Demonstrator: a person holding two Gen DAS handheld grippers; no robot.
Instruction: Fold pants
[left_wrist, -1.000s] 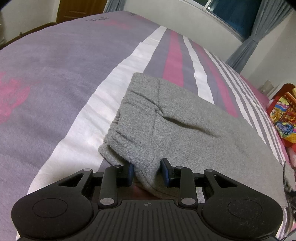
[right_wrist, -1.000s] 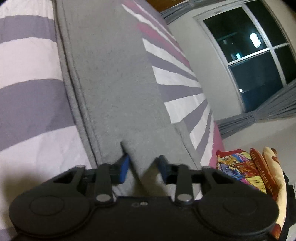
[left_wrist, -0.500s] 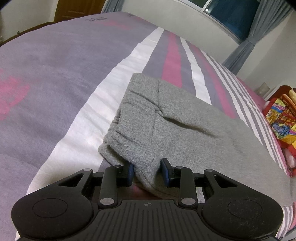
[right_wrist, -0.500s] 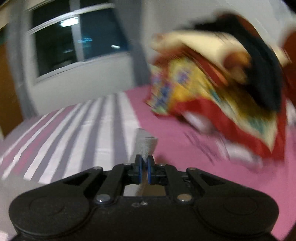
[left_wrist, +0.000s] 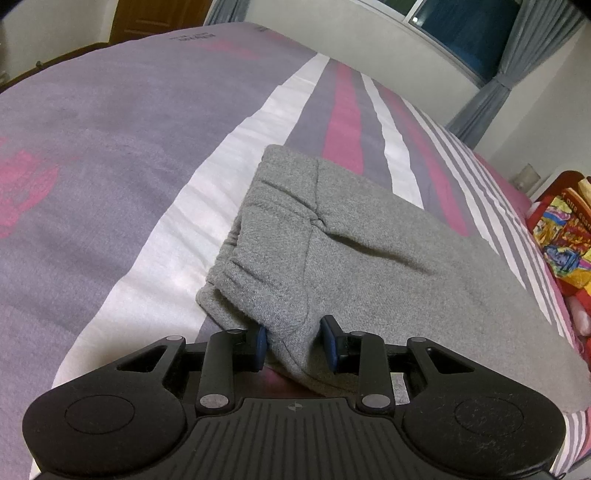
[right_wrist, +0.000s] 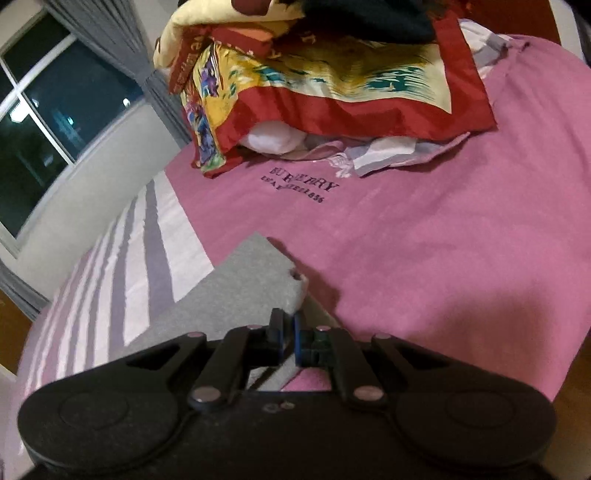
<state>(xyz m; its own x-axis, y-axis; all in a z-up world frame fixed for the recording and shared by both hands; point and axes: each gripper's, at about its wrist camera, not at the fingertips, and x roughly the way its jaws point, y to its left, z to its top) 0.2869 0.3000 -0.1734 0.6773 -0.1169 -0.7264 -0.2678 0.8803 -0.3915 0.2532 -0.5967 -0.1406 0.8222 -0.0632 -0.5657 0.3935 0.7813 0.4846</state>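
Note:
Grey sweatpants (left_wrist: 369, 258) lie on the striped bed, waistband end nearest my left gripper. My left gripper (left_wrist: 295, 341) is open, its jaws on either side of a fold at the waistband corner, without pinching it. In the right wrist view, my right gripper (right_wrist: 290, 334) is shut on the hem end of a grey pant leg (right_wrist: 236, 291) and holds it up over the pink part of the bedcover (right_wrist: 443, 258).
A red and yellow printed pillow (right_wrist: 332, 81) lies on crumpled bedding at the far end of the bed; it also shows in the left wrist view (left_wrist: 565, 240). A dark window with grey curtains (right_wrist: 48, 110) and a wooden door (left_wrist: 155, 18) stand beyond the bed.
My right gripper closed on the pant leg hem and swung round with it, now facing the pillow. The left gripper stayed open at the waistband.

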